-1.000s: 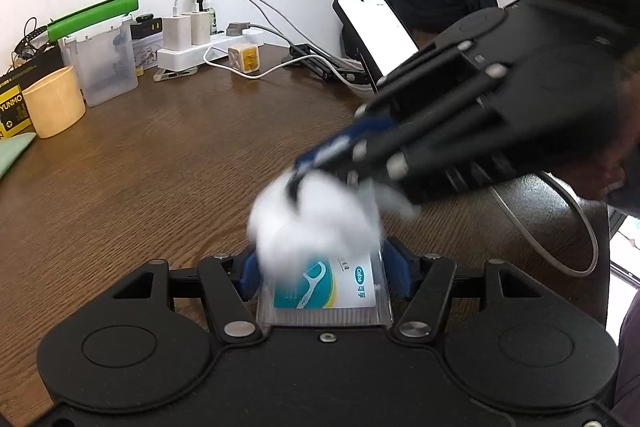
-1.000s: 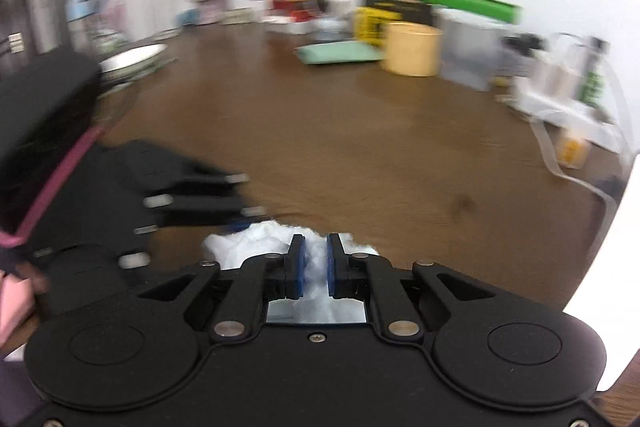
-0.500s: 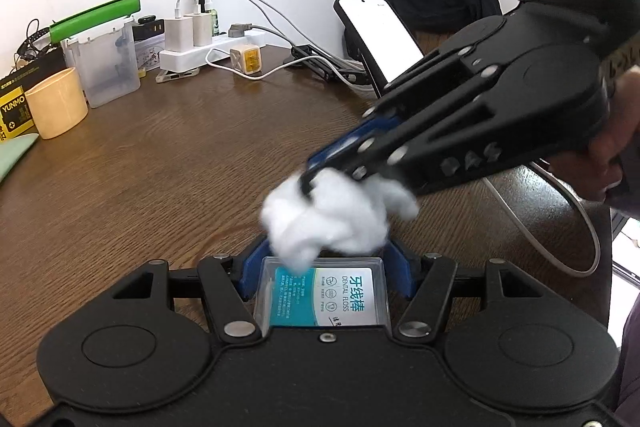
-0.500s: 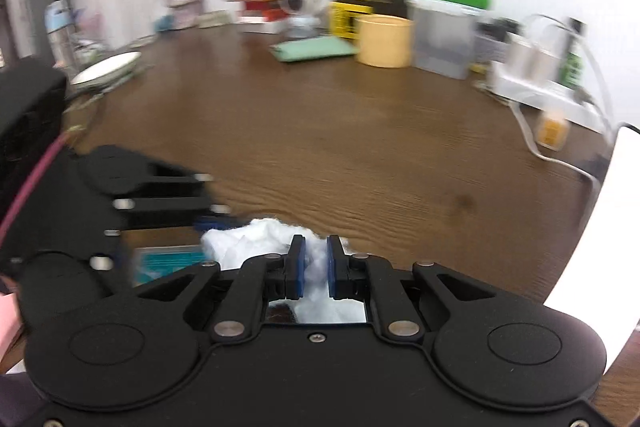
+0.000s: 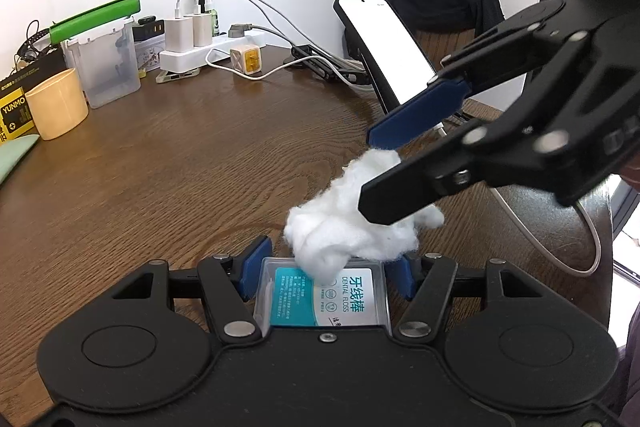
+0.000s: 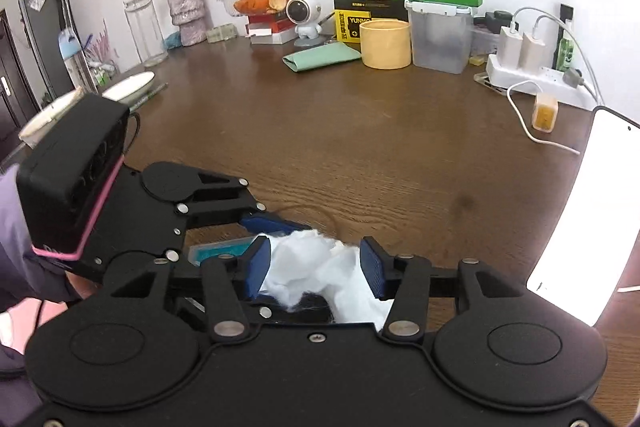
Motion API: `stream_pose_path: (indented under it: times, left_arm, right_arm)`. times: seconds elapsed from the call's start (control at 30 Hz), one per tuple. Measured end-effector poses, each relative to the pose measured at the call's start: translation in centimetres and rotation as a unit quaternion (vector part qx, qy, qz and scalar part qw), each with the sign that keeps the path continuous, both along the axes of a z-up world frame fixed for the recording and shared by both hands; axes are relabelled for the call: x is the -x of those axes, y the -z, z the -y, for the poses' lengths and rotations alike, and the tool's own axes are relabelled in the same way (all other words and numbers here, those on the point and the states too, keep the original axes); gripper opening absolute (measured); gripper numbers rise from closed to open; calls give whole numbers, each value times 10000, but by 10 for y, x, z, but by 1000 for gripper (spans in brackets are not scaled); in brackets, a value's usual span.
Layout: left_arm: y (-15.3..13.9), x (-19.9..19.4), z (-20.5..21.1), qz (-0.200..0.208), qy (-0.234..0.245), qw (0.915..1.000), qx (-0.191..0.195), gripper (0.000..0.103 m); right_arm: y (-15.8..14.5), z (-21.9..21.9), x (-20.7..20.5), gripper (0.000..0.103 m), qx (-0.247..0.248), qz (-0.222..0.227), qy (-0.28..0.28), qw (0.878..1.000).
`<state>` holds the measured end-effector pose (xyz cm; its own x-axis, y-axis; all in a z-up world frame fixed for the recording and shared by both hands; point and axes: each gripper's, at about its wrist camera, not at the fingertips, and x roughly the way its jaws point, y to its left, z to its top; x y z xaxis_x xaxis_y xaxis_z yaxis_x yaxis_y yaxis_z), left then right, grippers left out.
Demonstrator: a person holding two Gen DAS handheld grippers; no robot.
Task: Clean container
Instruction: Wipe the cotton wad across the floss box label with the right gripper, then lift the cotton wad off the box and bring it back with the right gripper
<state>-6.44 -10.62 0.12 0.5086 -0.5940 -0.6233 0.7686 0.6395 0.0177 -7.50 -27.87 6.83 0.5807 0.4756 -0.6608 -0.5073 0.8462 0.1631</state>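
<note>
Container, left wrist view: clear dental floss box [image 5: 324, 301] clamped between the left gripper [image 5: 326, 263] pads, above the wooden table [image 5: 160, 167].
Right gripper [image 5: 372, 171]: jaws opening, cotton wad [image 5: 352, 227] loose between them, resting on the box.
Room: yellow cup [image 5: 56, 103], lit phone [image 5: 386, 49].
Right wrist view: blue pads [image 6: 258, 269] apart, cotton between.
Hidden: box mostly covered by cotton.

Yellow cup [image 6: 385, 43] beside lidded bin [image 6: 440, 37] on counter [image 6: 360, 147]; power strip [image 6: 536, 77], lit phone [image 5: 388, 47], vase [image 6: 185, 13].
</note>
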Motion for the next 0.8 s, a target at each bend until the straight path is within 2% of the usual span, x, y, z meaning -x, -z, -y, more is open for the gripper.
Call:
stream_pose_path:
  times: [0.1,0.27,0.3,0.33,0.43,0.53,0.8]
  left_arm:
    - [0,0,-1,-4,2,10000,10,62]
    - [0,-1,-1,-6,5,10000,15,62]
    - [0,-1,-1,-2,2,10000,11,62]
    - [0,0,-1,2,-1,10000,8,62]
    - [-2,-2,-1,-66,-32,10000,-13,61]
    - [-5,2,-3,-166,-40,9998,-73,63]
    - [-8,31,-21,-70,-293,9991,-282,73]
  right_arm:
    - [8,8,-4,54,72,-135,357,9992]
    - [37,18,-18,56,21,-667,838,9942]
    - [40,18,-18,50,8,-647,869,9941]
    - [41,16,-17,34,4,-552,847,9949]
    - [43,10,-13,19,253,-297,741,9965]
    - [44,-3,-6,18,709,100,574,9958]
    - [44,-3,-2,18,679,214,582,9958]
